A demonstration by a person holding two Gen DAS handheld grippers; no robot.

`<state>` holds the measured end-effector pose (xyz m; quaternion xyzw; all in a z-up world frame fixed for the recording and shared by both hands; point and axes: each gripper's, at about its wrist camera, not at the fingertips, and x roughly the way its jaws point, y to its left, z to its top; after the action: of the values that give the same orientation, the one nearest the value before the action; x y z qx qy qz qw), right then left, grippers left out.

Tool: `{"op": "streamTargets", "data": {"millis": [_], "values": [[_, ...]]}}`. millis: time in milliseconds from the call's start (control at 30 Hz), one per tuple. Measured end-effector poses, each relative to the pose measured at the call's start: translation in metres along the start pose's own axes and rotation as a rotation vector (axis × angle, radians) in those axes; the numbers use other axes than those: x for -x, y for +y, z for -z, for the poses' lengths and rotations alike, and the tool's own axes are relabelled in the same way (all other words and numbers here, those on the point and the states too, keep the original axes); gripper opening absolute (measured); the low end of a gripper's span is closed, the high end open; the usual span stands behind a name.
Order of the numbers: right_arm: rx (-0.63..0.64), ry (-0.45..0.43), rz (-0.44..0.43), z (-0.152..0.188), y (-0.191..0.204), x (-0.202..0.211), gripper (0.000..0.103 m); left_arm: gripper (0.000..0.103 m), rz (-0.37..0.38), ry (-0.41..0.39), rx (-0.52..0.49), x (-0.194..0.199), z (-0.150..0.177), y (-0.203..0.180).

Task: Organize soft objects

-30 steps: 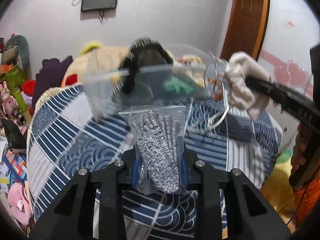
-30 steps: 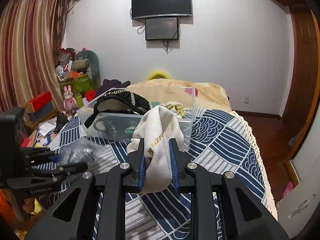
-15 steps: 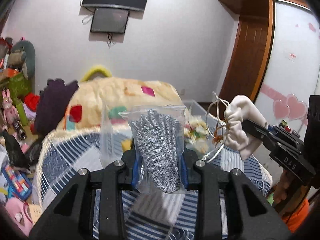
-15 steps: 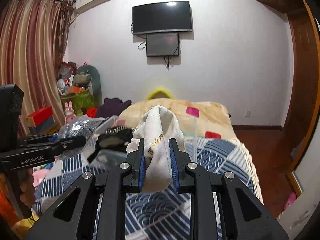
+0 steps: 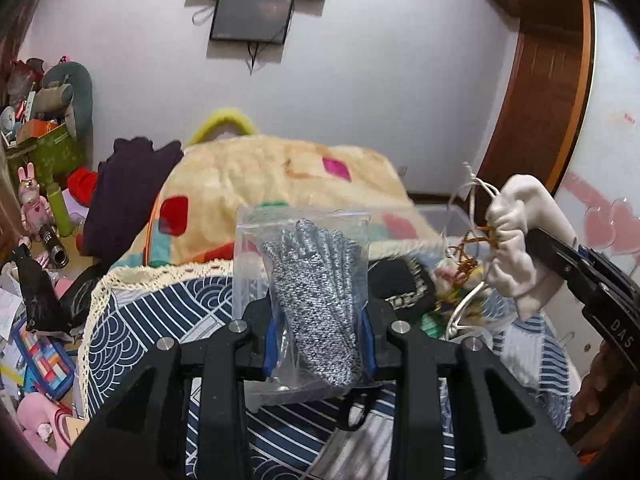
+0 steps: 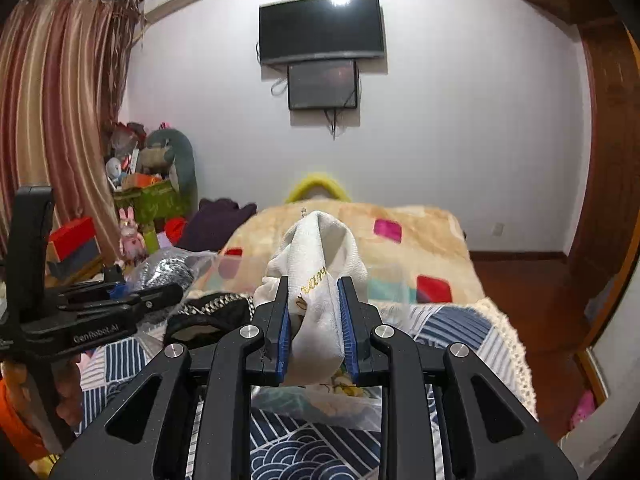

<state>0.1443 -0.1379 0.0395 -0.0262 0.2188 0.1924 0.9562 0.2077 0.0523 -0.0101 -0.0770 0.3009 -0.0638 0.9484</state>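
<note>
bedroom, bed with navy wave-pattern quilt. left tool clamps light, slippery clear bag of grey knit gloves mid-body; right tool pinches limp white drawstring pouch, both held aloft.

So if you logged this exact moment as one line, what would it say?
left gripper: shut on bagged grey gloves | right gripper: shut on white pouch | both held above clear bin on bed | nothing released

Both wrist cameras sit close behind their fingers, looking along the bed toward the TV wall; each catches the other gripper at its side edge.
</note>
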Motion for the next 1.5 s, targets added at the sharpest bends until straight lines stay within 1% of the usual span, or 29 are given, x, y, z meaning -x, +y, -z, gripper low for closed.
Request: {"op": "streamTargets", "data": {"millis": [67,133,233,300,333,400,467,533,600,667,700,800,933,1033,1267,1333,1367,1400,1467,1500], "values": [[-0.033,0.049,-0.034,0.004,-0.001,-0.015,0.020,0.032,-0.014,0.011,-0.018,-0.006,0.004,-0.002],[-0.040,0.084,-0.039,0.010,0.000,-0.026,0.020,0.033,-0.021,0.017,-0.031,-0.010,0.006,-0.003],[-0.027,0.125,-0.026,0.017,0.002,-0.038,0.021,0.044,-0.003,0.041,-0.020,-0.013,0.008,0.001],[-0.016,0.137,-0.015,0.019,0.003,-0.040,0.023,0.052,0.000,0.048,-0.003,-0.014,0.007,0.005],[-0.006,0.141,-0.012,0.020,0.003,-0.040,0.024,0.054,-0.002,0.047,0.005,-0.013,0.008,0.006],[0.002,0.159,-0.014,0.019,0.002,-0.043,0.033,0.056,0.011,0.046,0.019,-0.010,0.010,0.009],[0.014,0.168,-0.010,0.021,0.002,-0.043,0.039,0.056,0.024,0.046,0.022,-0.006,0.012,0.010],[0.031,0.159,0.008,0.023,0.003,-0.039,0.042,0.057,0.022,0.038,0.008,0.000,0.014,0.009],[0.035,0.157,0.001,0.023,0.003,-0.034,0.042,0.059,0.009,0.024,-0.010,0.007,0.016,0.007],[0.038,0.142,-0.015,0.021,0.005,-0.024,0.043,0.063,0.008,0.013,-0.014,0.015,0.018,0.005],[0.043,0.129,-0.017,0.020,0.007,-0.017,0.045,0.064,0.017,0.008,-0.007,0.020,0.020,0.004],[0.059,0.089,-0.020,0.017,0.012,-0.003,0.046,0.064,0.031,-0.014,-0.005,0.033,0.024,0.000],[0.078,0.034,-0.033,0.012,0.019,0.019,0.046,0.064,0.005,-0.087,-0.053,0.060,0.028,-0.014],[0.084,-0.010,-0.039,0.007,0.021,0.035,0.046,0.065,0.002,-0.140,-0.081,0.082,0.029,-0.023],[0.082,-0.094,-0.053,0.003,0.026,0.067,0.047,0.065,0.005,-0.221,-0.115,0.121,0.032,-0.036],[0.076,-0.105,-0.058,0.005,0.026,0.072,0.053,0.067,0.011,-0.242,-0.116,0.131,0.035,-0.039],[0.072,-0.110,-0.064,0.006,0.026,0.075,0.060,0.072,0.017,-0.250,-0.113,0.135,0.037,-0.039],[0.069,-0.114,-0.071,0.007,0.026,0.076,0.065,0.080,0.027,-0.256,-0.107,0.139,0.040,-0.039],[0.064,-0.124,-0.076,0.011,0.026,0.080,0.069,0.085,0.037,-0.265,-0.098,0.143,0.044,-0.039],[0.063,-0.127,-0.070,0.014,0.026,0.080,0.072,0.086,0.037,-0.270,-0.097,0.145,0.047,-0.039]]}}
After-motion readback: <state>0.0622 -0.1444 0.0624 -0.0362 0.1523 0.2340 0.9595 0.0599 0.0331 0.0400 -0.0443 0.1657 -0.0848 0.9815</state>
